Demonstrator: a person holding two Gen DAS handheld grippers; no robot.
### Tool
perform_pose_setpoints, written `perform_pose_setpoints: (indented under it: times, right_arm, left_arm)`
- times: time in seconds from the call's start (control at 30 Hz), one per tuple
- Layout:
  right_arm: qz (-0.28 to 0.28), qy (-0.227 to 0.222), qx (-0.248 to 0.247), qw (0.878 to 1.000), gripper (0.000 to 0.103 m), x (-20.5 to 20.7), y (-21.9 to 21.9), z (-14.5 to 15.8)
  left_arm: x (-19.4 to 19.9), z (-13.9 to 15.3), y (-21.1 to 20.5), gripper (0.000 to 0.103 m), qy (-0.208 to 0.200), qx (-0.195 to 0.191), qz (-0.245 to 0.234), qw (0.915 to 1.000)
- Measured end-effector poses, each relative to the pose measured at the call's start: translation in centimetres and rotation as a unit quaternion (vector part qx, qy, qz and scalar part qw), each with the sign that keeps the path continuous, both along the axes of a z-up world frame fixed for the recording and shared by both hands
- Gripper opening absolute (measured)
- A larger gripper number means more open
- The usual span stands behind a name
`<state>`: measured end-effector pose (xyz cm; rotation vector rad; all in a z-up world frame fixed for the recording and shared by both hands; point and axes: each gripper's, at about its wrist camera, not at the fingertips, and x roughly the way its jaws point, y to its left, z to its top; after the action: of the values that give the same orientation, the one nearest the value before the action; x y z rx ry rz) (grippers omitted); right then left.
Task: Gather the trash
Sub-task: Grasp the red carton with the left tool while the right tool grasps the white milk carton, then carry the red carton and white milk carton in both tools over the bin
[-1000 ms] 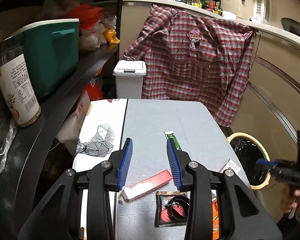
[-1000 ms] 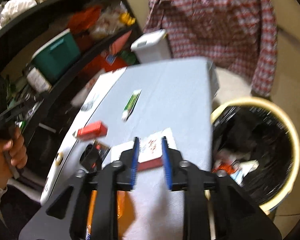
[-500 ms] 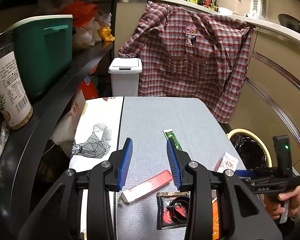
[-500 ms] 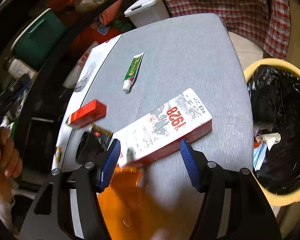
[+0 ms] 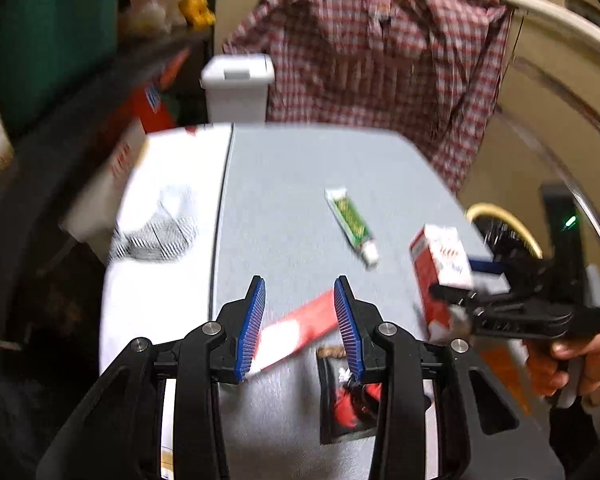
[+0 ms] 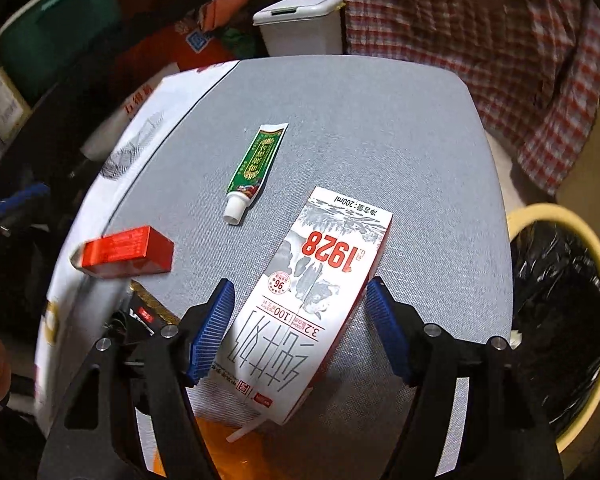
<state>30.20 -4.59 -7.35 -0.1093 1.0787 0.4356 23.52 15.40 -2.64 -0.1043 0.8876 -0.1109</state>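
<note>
Right gripper [image 6: 298, 332] is opening wide around the milk carton [image 6: 312, 292] lying on the table [image 6: 380, 120], pads not touching. Left gripper [image 5: 300, 328] hangs apart over the red box [image 5: 300, 330]. Clamp skewed and the carton probably twists out, missing the bin [image 6: 572, 280].

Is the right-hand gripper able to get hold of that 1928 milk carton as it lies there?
Probably yes. The right gripper already straddles the milk carton, its jaws opening wider than the carton, which lies flat on the grey table with nothing blocking.

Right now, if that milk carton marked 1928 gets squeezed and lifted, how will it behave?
The milk carton looks like thin card, so it may dent. With its straw out, it is probably empty and light. Flat sides should not roll between the opening right tool.
</note>
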Motion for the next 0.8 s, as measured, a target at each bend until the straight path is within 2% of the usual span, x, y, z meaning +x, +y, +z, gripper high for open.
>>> perform_pose_setpoints:
  times: [0.07,0.13,0.3,0.43,0.47,0.6,0.7,0.8]
  right_arm:
    - [0.008,-0.006,-0.018,1.0,0.069,-0.3,0.3,-0.1]
    - [0.013,-0.011,-0.027,1.0,0.069,-0.5,0.4,-0.1]
    - [0.015,-0.009,-0.027,0.999,0.069,-0.4,0.1,-0.1]
    - [0.016,-0.011,-0.03,0.999,0.069,-0.4,0.2,0.0]
    - [0.017,-0.011,-0.031,0.999,0.069,-0.4,0.2,0.0]
    - [0.013,-0.011,-0.034,0.999,0.063,-0.2,-0.2,0.0]
    - [0.003,-0.012,-0.037,0.999,0.058,0.1,-0.6,0.0]
    - [-0.002,-0.007,-0.037,0.999,0.059,0.3,-1.2,-0.1]
  left_arm:
    - [0.3,-1.3,-0.1,0.041,0.016,0.013,-0.004,0.9998]
    - [0.4,-2.2,-0.2,0.054,0.026,0.018,-0.012,0.9994]
    - [1.1,-4.0,-0.5,0.059,0.054,0.013,-0.033,0.9979]
    - [1.3,-5.0,-1.1,0.058,0.071,0.04,-0.043,0.9958]
    - [1.3,-5.1,-1.1,0.057,0.073,0.046,-0.04,0.9955]
    - [1.4,-4.7,-0.3,0.03,0.074,0.03,-0.024,0.9965]
    - [1.6,-4.6,0.4,0.028,0.076,0.025,-0.006,0.9968]
    - [1.8,-5.1,0.5,0.029,0.09,0.021,-0.006,0.9957]
